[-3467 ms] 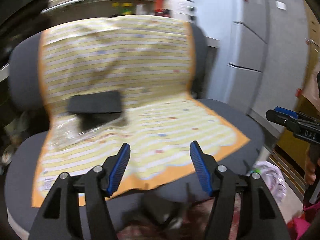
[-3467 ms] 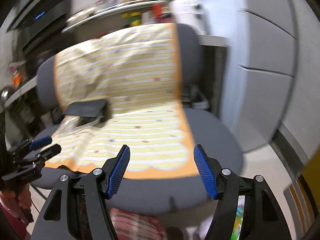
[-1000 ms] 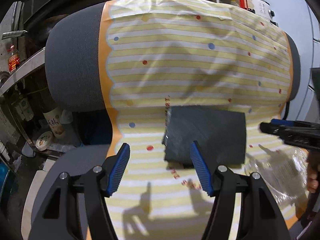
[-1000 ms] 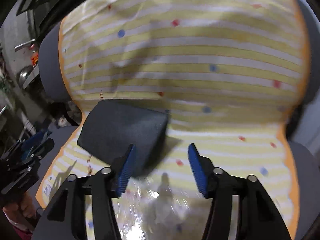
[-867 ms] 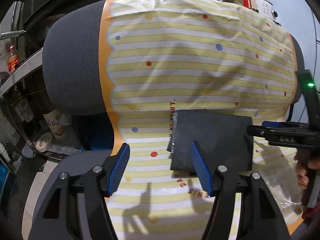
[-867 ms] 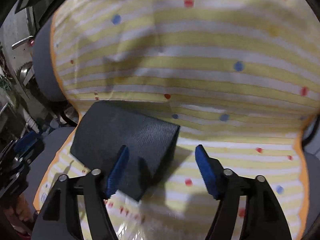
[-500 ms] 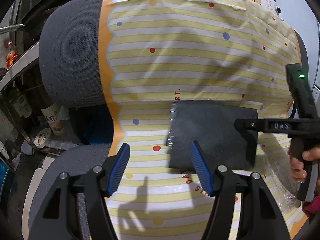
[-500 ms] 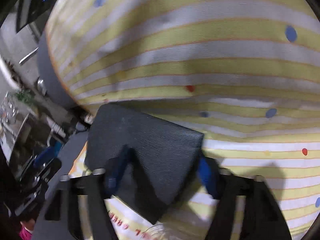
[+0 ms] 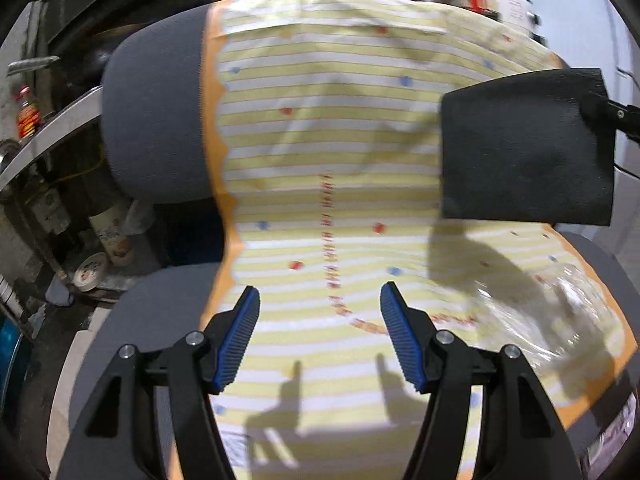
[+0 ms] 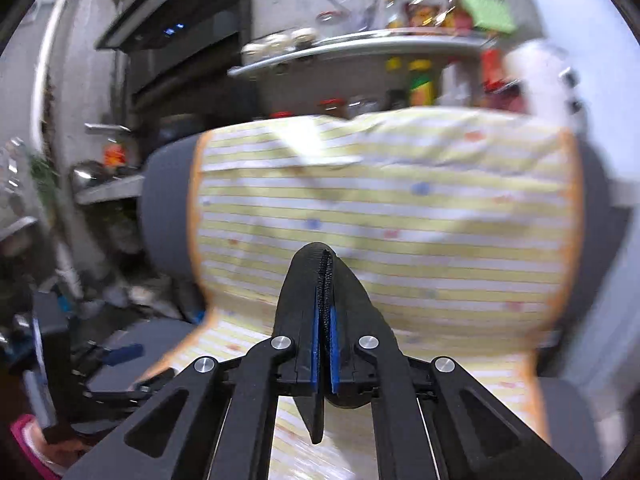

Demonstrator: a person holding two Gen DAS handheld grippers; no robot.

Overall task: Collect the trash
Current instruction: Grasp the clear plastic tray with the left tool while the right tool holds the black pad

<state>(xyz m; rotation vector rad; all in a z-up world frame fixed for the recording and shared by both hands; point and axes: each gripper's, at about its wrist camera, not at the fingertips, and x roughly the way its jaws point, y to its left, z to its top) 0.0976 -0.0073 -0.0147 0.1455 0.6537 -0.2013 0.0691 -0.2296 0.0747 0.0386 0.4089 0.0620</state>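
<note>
Your right gripper (image 10: 325, 316) was clamped on the black pad (image 9: 524, 148), held clear above the chair's striped cover (image 9: 332, 152). Your left gripper (image 9: 320, 336) stood open, empty. One crinkled clear wrapper (image 9: 560, 312) lay uncollected on the seat.

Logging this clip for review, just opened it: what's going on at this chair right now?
A person is clearing trash off an office chair draped with a striped yellow sheet. The right claw is shut on a flat black sheet, holding it in the air in front of the backrest. The left claw hangs open and empty above the seat. A crumpled clear plastic wrapper lies on the seat, not yet picked up.
</note>
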